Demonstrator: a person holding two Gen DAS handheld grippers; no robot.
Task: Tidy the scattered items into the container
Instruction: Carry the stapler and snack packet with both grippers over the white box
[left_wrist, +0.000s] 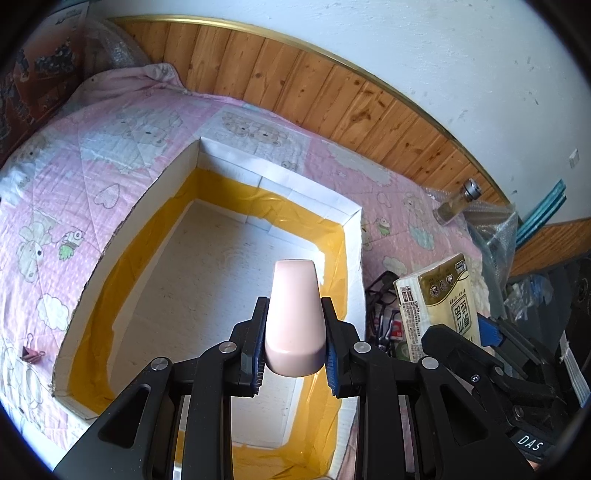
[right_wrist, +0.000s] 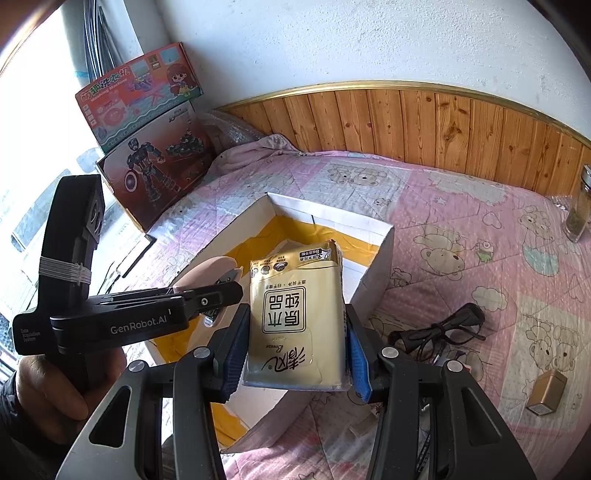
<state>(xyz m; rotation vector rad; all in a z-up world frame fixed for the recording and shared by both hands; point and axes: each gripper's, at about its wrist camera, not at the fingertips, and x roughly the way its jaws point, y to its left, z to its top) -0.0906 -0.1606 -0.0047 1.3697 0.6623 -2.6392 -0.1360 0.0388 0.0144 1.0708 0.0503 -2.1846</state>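
Left hand-held gripper (left_wrist: 295, 345) is clenched on a pink stapler (left_wrist: 295, 317), pads on both flanks, long axis running fwd along the fingers. Held that way prob. so the narrow sides give a flat, sure bite & the nose leads into the box. Stapler sits right between the fingers and hangs over the near-right part of the open box (left_wrist: 207, 266), just inside its right wall, above the bare white floor. Looks like the drop-off step: let go here & it should land inside.

Right hand-held gripper (right_wrist: 295, 347) grasps a tissue pack (right_wrist: 297, 317) by its two long edges, label facing the cam, far end pointing fwd. Soft pack, so a side squeeze across the width keeps it from folding. Pack is poised over the box's near corner, w/ the left unit just to its left & slightly ahead; both loads crowd the same end, so they could bump.

Beyond, on the bed (right_wrist: 461, 258): glasses (right_wrist: 439, 328) and a small gold tin (right_wrist: 546, 393) to the right of the right unit, near. Spice jar (right_wrist: 578, 212) far right. A pink clip (left_wrist: 27, 352) lies left of the box. These appear not yet tidied.
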